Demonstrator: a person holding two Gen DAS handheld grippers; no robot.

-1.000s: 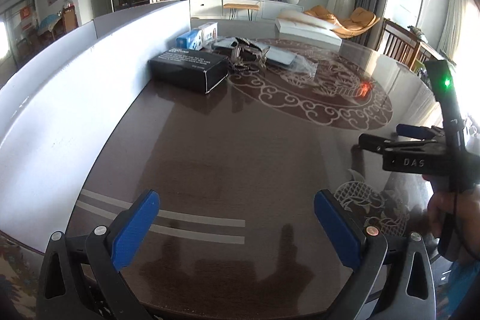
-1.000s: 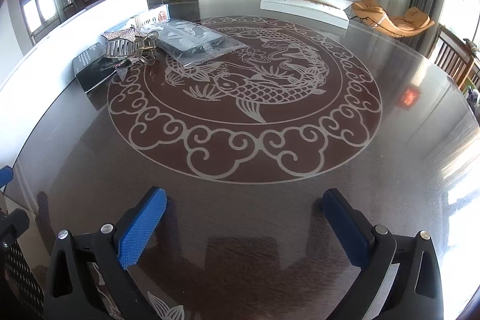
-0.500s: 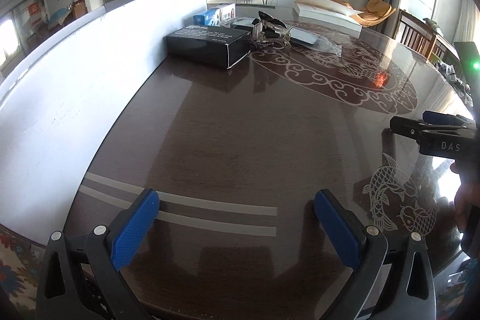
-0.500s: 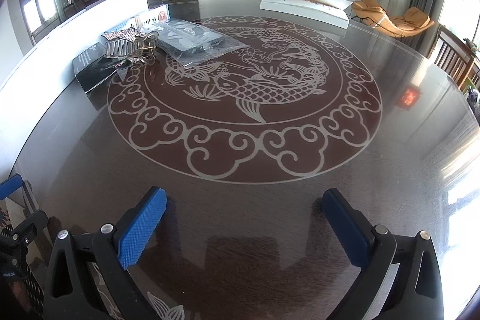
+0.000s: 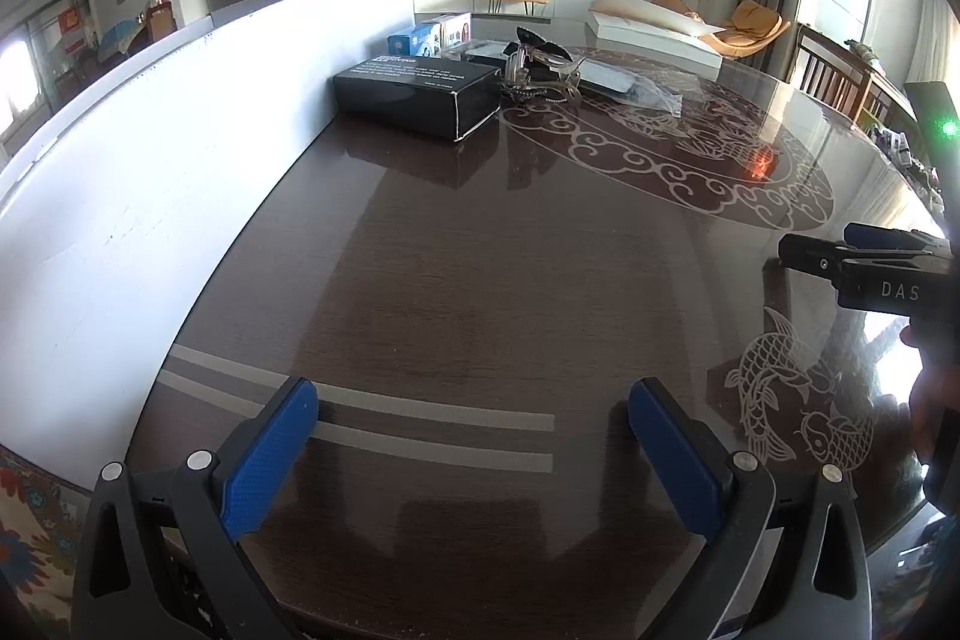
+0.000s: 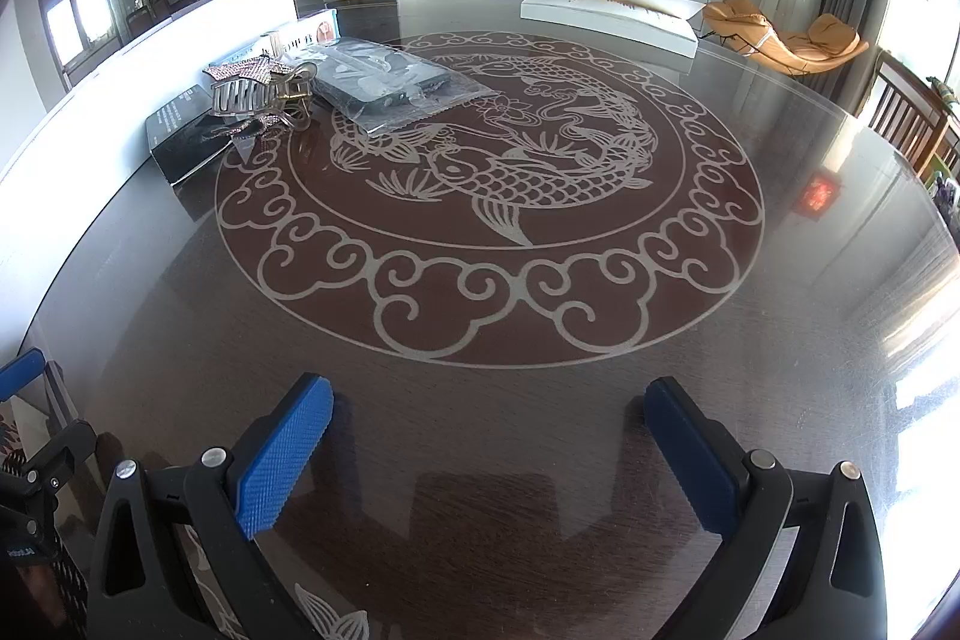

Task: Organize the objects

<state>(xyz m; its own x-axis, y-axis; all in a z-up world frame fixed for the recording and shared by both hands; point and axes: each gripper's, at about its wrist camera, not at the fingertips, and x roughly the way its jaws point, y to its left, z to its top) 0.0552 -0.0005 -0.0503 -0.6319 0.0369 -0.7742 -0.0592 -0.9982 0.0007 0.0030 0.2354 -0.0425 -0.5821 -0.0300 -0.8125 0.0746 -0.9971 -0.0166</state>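
Note:
A black box [image 5: 420,97] [image 6: 183,139] lies on the dark round table [image 5: 480,280] beside the white partition. Hair claw clips [image 5: 540,76] [image 6: 258,91] sit just right of the box. A dark item in a clear plastic bag [image 6: 390,91] [image 5: 624,85] lies beyond them, and small blue and white boxes [image 5: 429,37] stand behind. My left gripper [image 5: 474,451] is open over the near table edge, far from the objects, holding nothing. My right gripper [image 6: 489,451] is open and holds nothing too, over the near side of the table's fish pattern.
A white partition [image 5: 150,172] runs along the table's left side. The other gripper and a hand [image 5: 888,274] show at the right edge of the left wrist view. A wooden chair [image 6: 912,118] stands at the far right. A white cushion [image 6: 606,10] lies at the table's far edge.
The left gripper has swung left and slightly forward, so the black box and clips look nearer and more central. The right gripper has stayed put; the left gripper's tip edged into its left corner.

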